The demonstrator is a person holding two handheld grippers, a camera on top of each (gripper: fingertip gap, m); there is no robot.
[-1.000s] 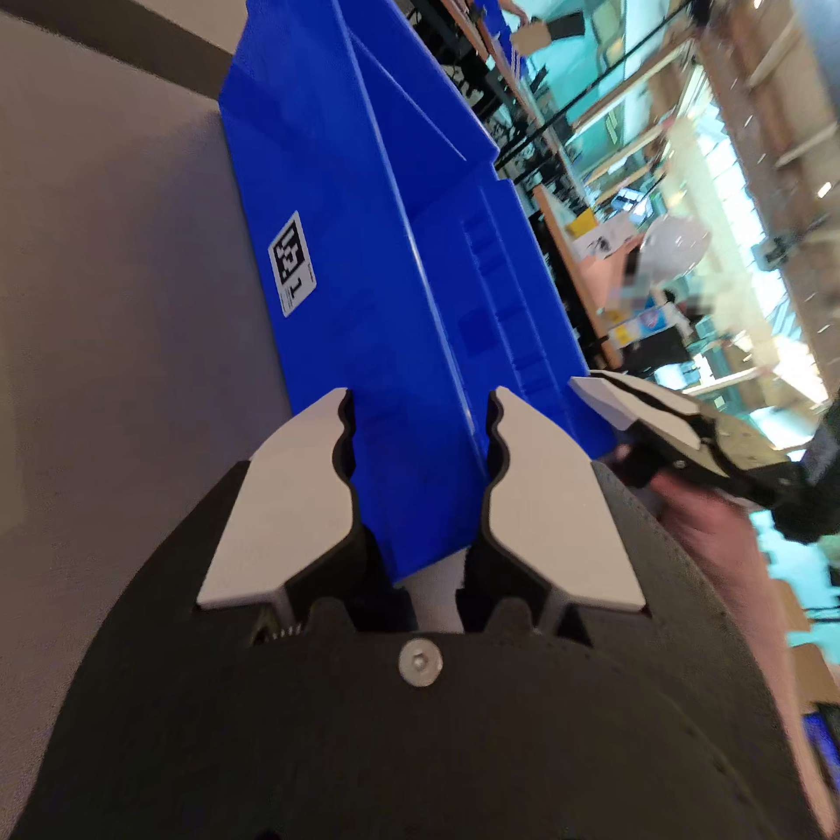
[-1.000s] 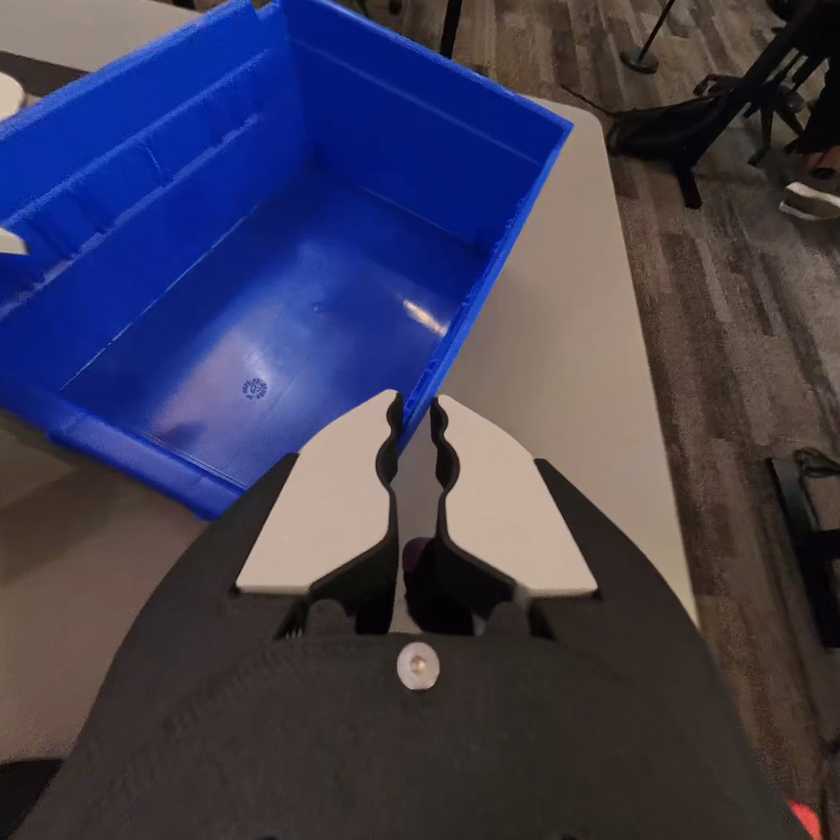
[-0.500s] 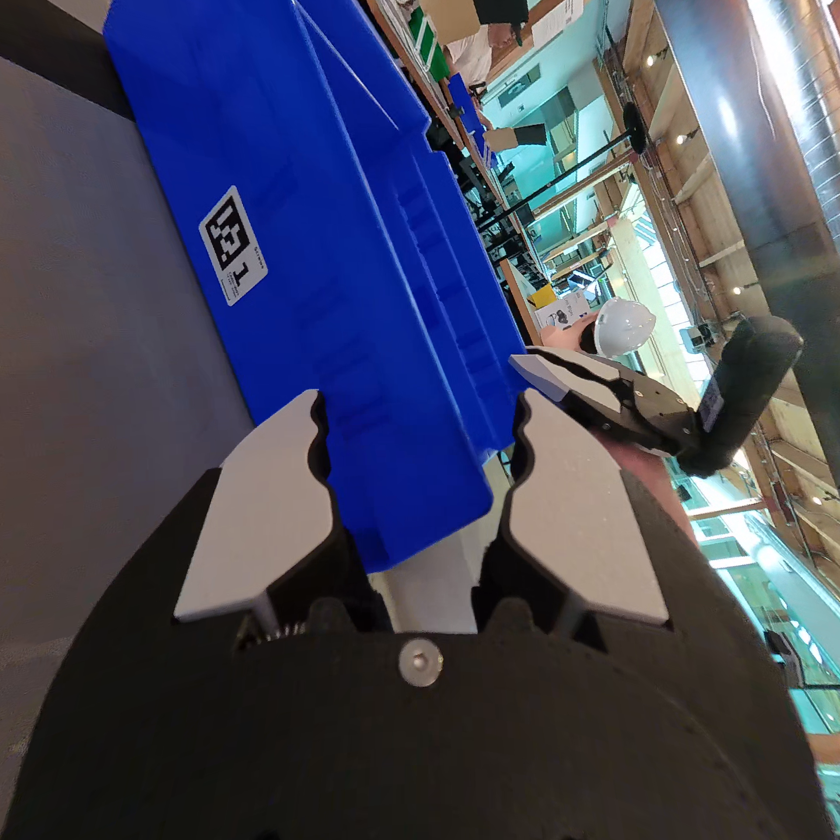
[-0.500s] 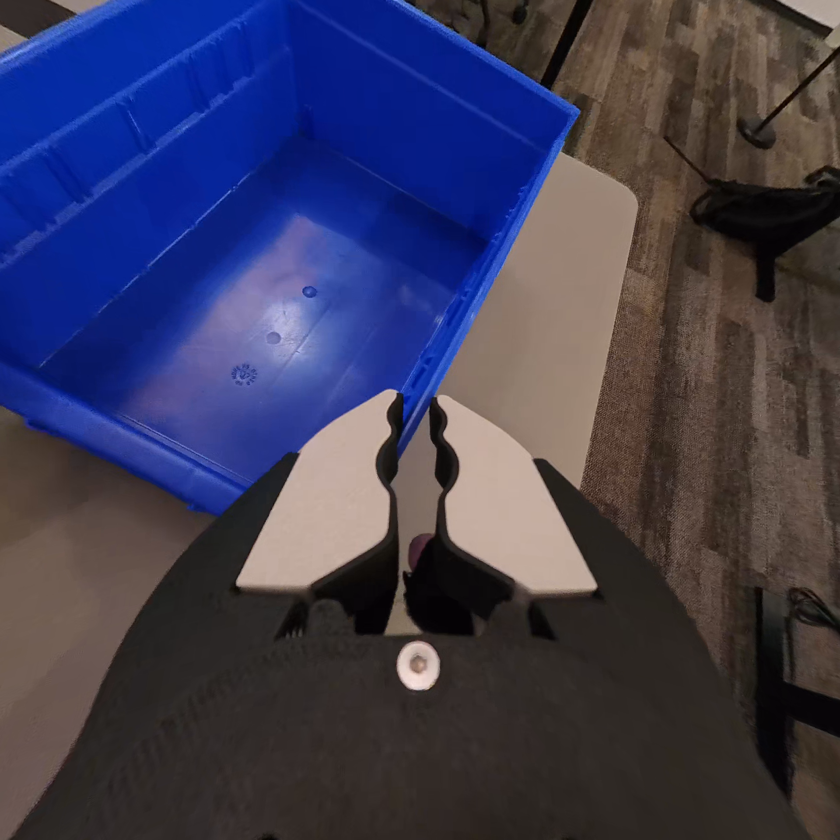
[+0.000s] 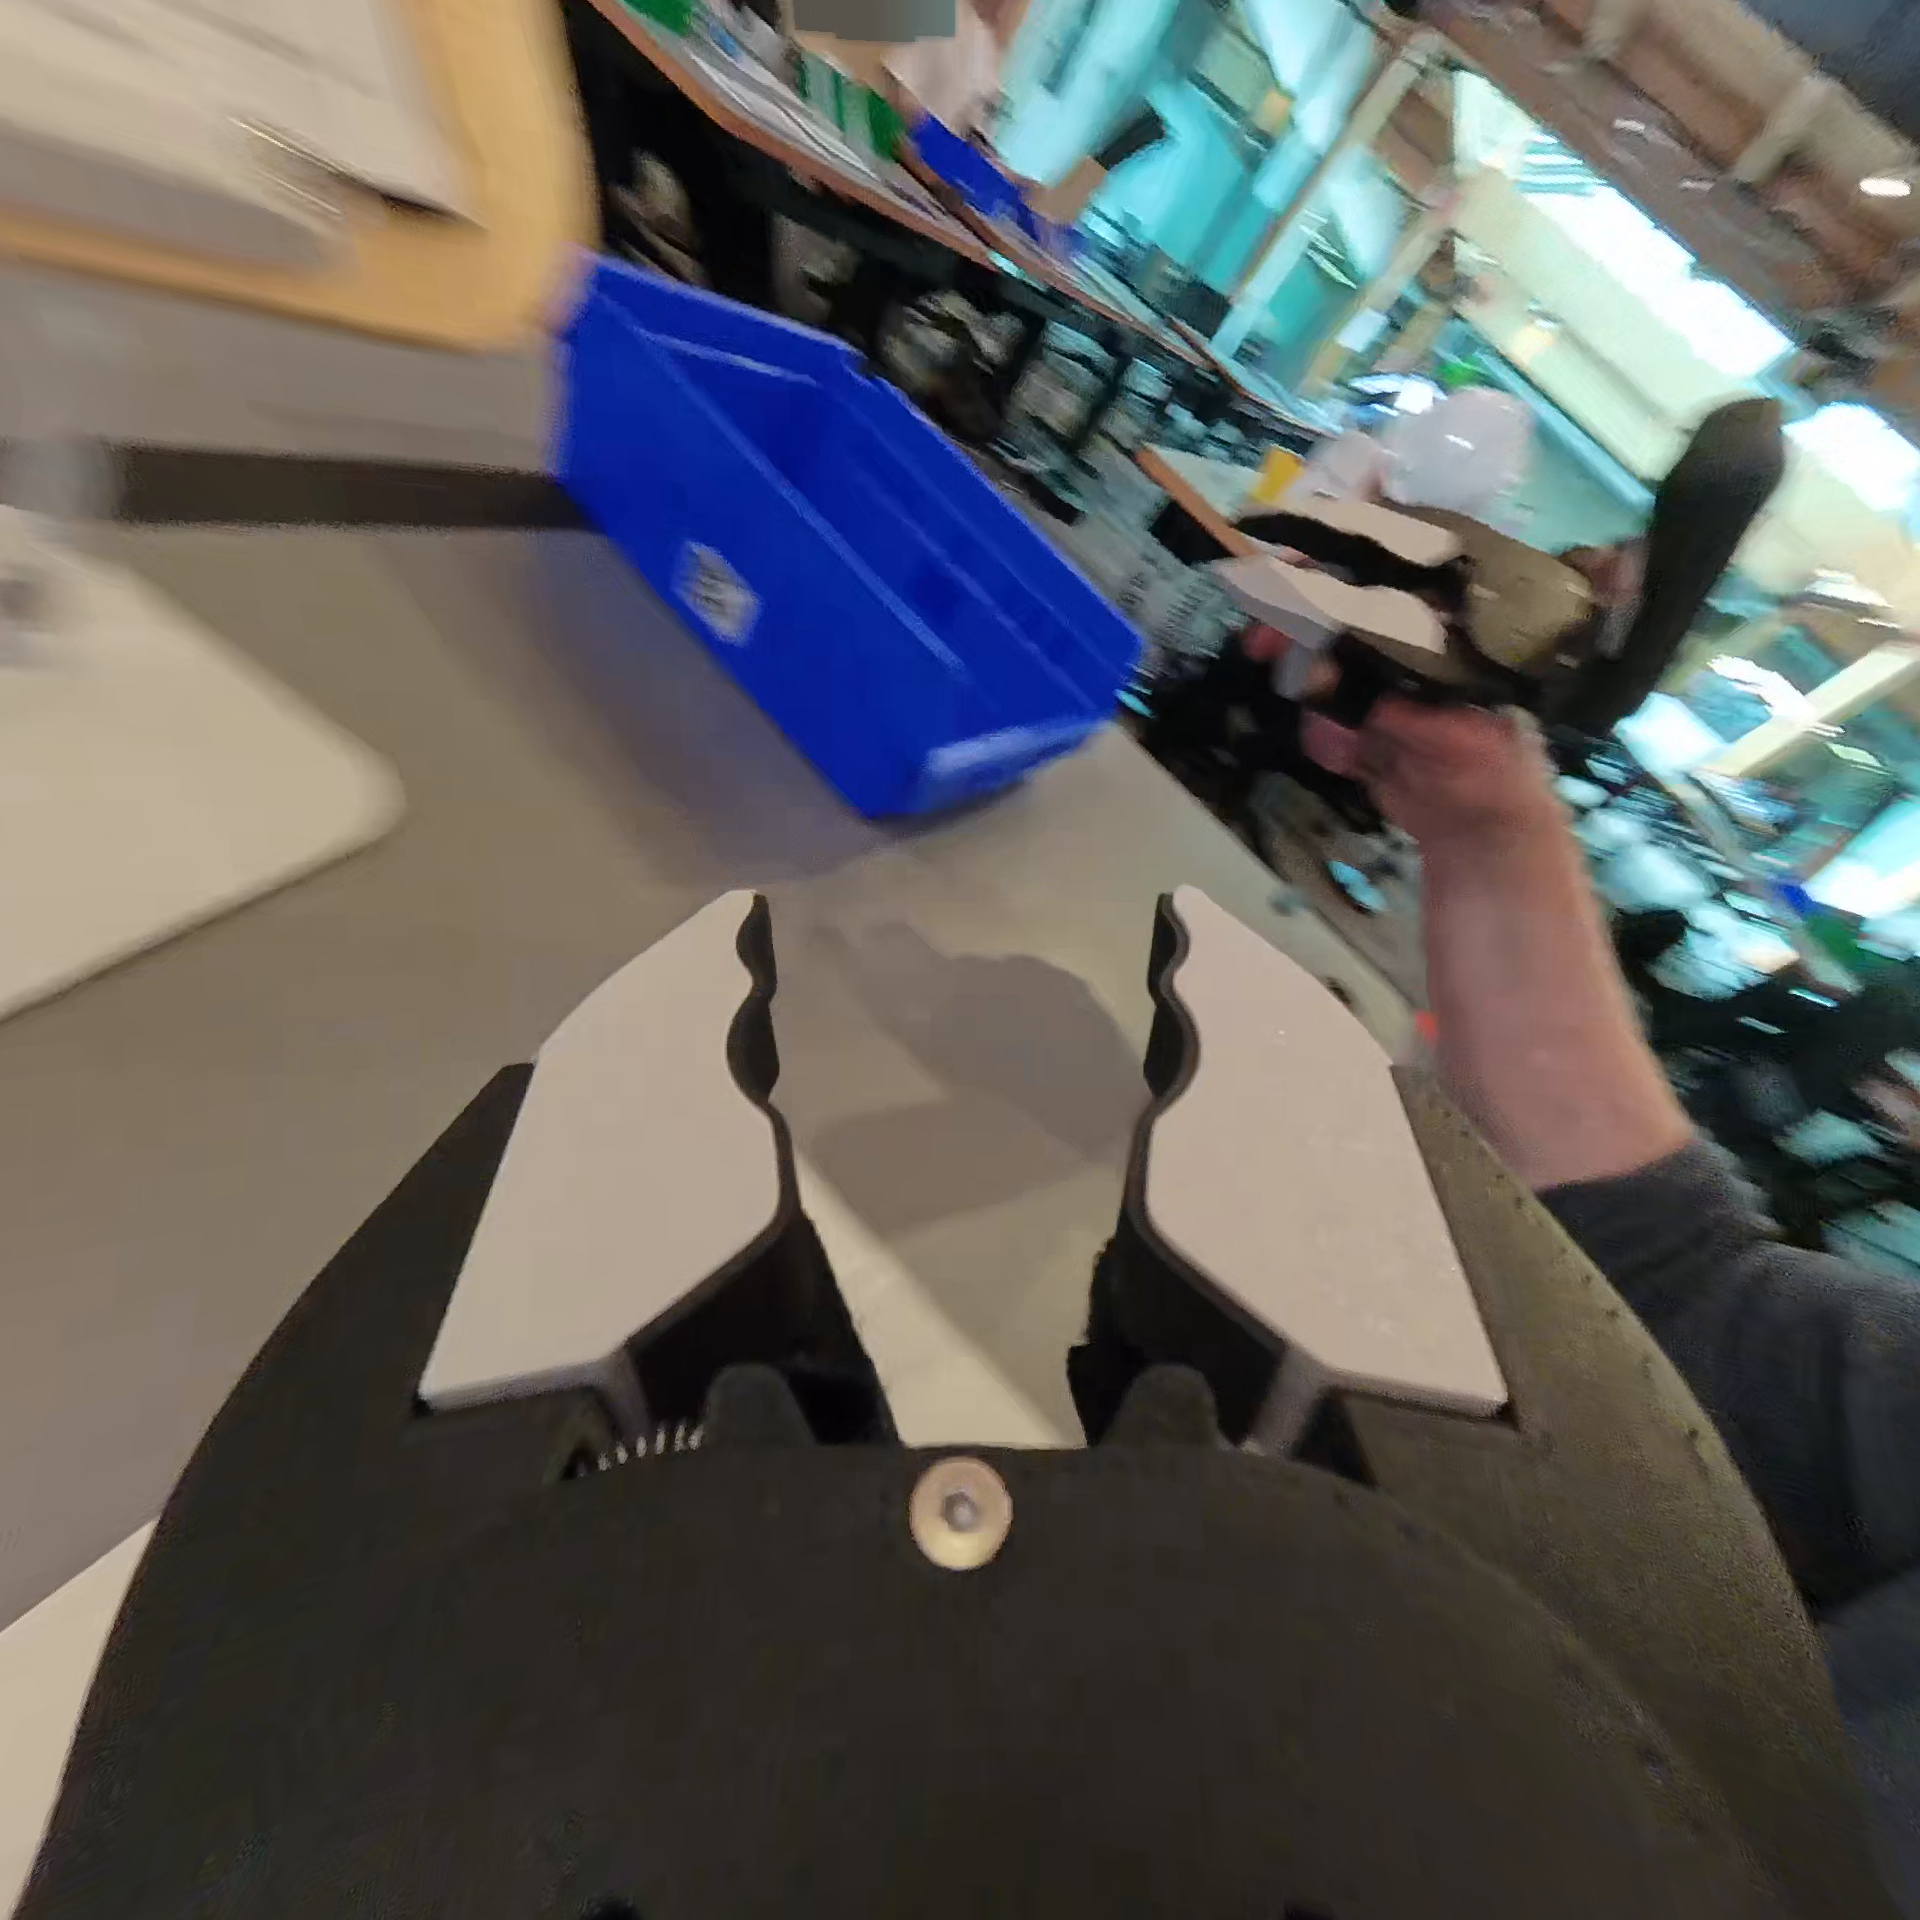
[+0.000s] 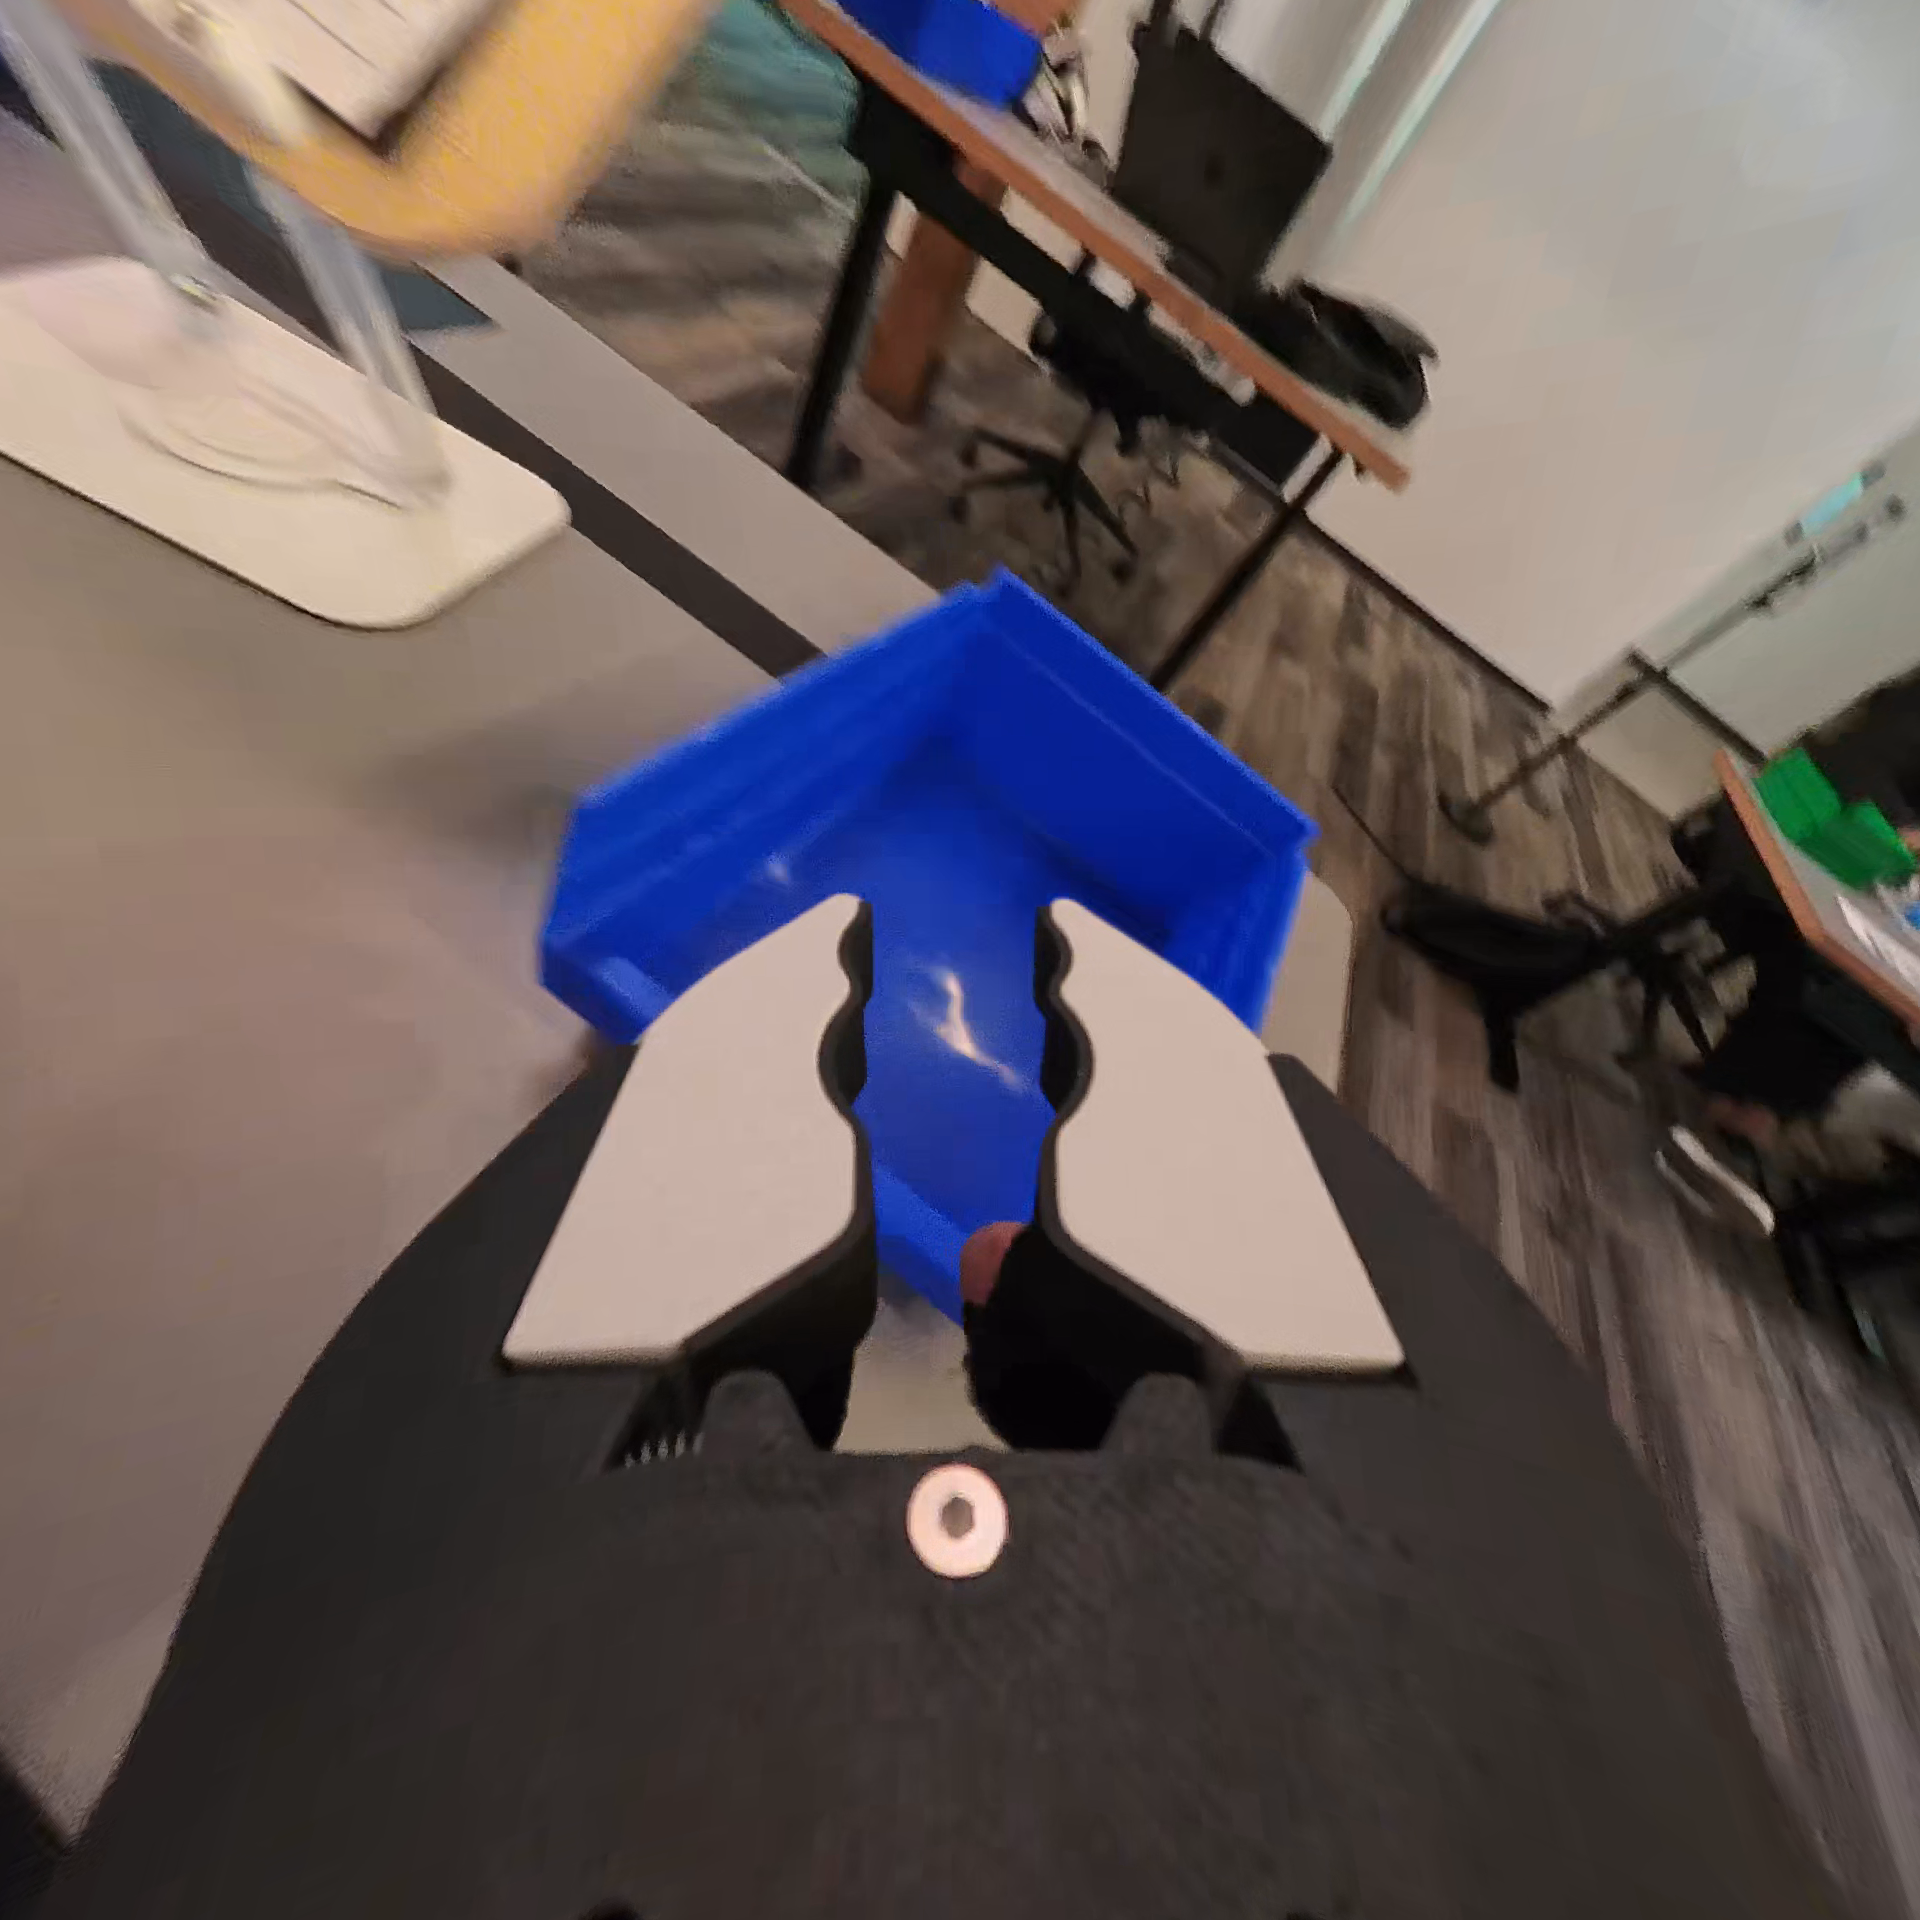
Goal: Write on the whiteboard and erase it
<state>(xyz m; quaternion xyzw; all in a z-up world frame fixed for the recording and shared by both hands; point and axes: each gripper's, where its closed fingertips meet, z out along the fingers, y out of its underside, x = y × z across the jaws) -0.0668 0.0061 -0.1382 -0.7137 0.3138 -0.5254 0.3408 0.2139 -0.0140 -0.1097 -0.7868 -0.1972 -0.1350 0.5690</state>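
Both grippers have been pulled back from the blue bin (image 6: 1091, 821), jaws parted and empty, writing apparently not yet started.

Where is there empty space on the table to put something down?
The grey table is bare between the white stand base and the blue bin, and in front of the left gripper. The bin's floor also looks empty. The strip right of the bin is narrow, at the table's edge.
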